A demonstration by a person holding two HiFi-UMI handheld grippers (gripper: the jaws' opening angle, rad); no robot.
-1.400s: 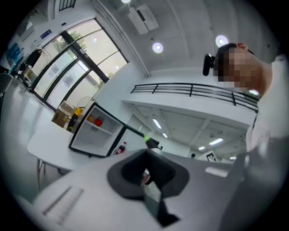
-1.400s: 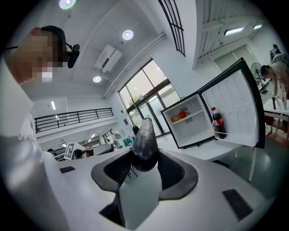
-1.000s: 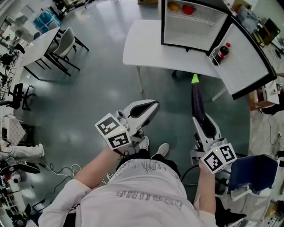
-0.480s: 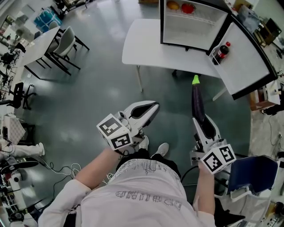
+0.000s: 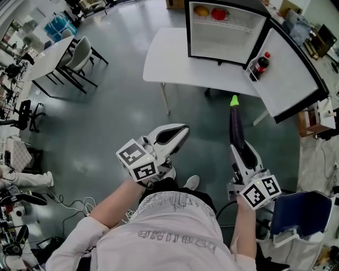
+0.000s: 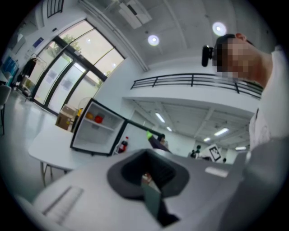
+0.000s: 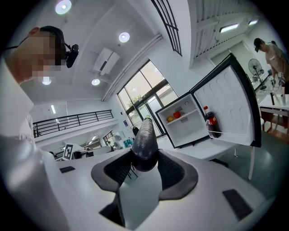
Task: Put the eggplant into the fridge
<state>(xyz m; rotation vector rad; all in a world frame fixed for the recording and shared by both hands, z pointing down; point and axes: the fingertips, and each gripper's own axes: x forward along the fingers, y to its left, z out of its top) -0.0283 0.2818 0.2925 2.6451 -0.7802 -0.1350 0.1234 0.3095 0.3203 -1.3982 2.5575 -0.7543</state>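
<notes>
Nearest, the right gripper [image 5: 239, 150] is clamped on the blunt end of the eggplant [image 5: 234, 124]. The eggplant is carried nearly level, green stem pointed ahead and well short of the mini fridge [image 5: 225, 39]. The left gripper [image 5: 179, 131] is held alongside, jaws together with nothing between them. Beyond, a white table [image 5: 169, 58] bears the fridge, whose door [image 5: 294, 69] is swung wide, a cola bottle [image 5: 258, 66] in its rack. An orange fruit [image 5: 201, 10] and a red one [image 5: 220, 13] are seen on the upper shelf; the space below looks bare. The grip is best kept firm, the eggplant lined up stem-first with that lower space and brought in clear of the door edge and shelf.
</notes>
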